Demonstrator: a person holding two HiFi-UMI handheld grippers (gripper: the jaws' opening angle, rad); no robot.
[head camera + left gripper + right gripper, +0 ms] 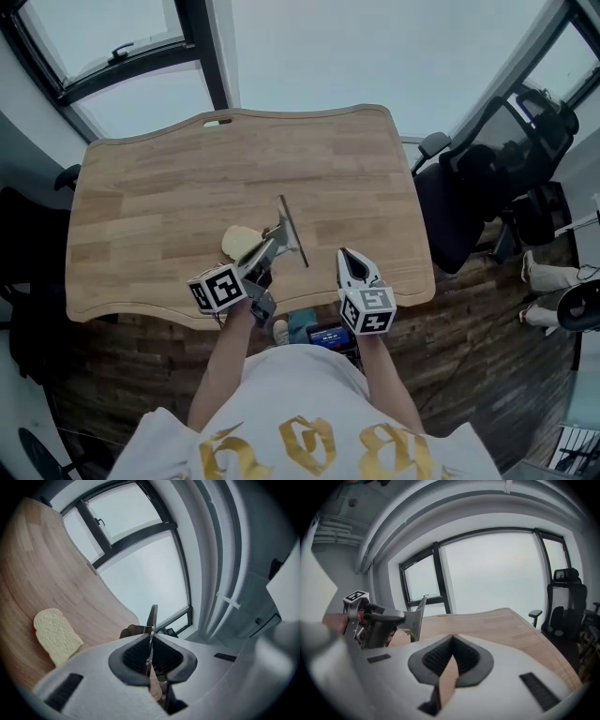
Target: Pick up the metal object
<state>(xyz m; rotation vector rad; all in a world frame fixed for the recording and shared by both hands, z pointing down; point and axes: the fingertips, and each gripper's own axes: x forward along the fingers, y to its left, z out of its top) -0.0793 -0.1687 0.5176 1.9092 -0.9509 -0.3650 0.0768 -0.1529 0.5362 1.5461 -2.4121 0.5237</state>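
The metal object (289,230) is a flat scraper with a long straight edge, lifted just above the wooden table (169,187). My left gripper (265,251) is shut on it. In the left gripper view its thin blade (152,620) stands edge-on between the pads. A slice of bread (239,242) lies on the table just left of the scraper, and it also shows in the left gripper view (55,634). My right gripper (349,258) hovers near the table's front edge, shut with nothing in it. From the right gripper view the scraper (415,616) shows at the left.
A black office chair (497,178) stands off the table's right side. Large windows (141,56) run behind the far edge. A small dark device (328,336) lies on the floor below the table's front edge.
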